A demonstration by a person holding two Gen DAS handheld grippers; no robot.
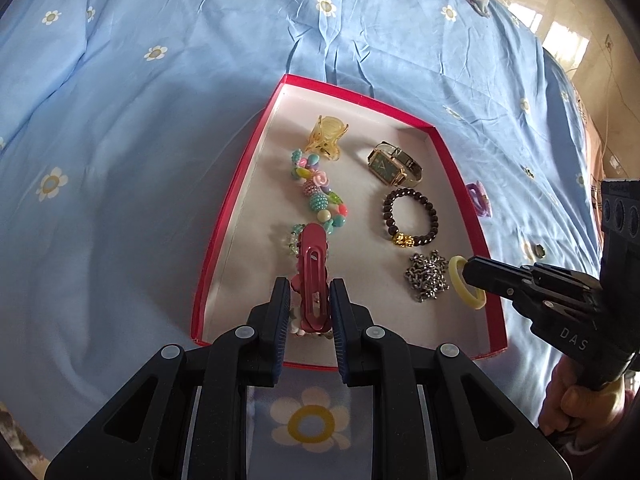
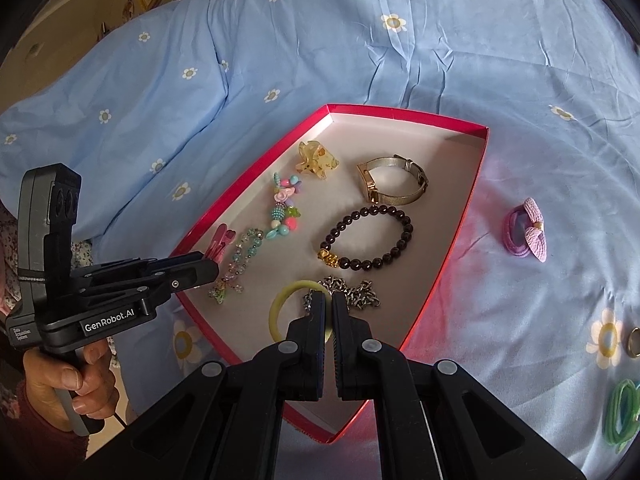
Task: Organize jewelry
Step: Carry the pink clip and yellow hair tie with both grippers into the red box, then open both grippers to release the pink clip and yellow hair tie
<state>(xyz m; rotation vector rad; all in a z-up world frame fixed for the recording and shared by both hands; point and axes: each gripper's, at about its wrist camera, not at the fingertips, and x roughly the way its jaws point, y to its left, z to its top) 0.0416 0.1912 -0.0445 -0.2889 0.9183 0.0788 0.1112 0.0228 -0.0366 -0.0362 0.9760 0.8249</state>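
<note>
The left gripper (image 1: 310, 312) pinches a glossy pink snap hair clip (image 1: 314, 280) between its fingers (image 1: 280, 308); the right gripper (image 2: 328, 320) clamps a yellow-green rubber hair ring (image 2: 286, 300) (both over the red-walled cardboard box (image 2: 460, 232)); a silver chain (image 2: 354, 294) lies at the ring's 2 o'clock; the box sits on a blue flowered bedsheet (image 2: 320, 48).

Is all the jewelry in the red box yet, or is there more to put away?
Mostly done. The watch, dark bracelet, chain, yellow claw clip and bead strings lie in the box. The left tool holds a red clip and the right tool a yellow ring over it. The purple tie, green ties and a ring wait outside.
</note>
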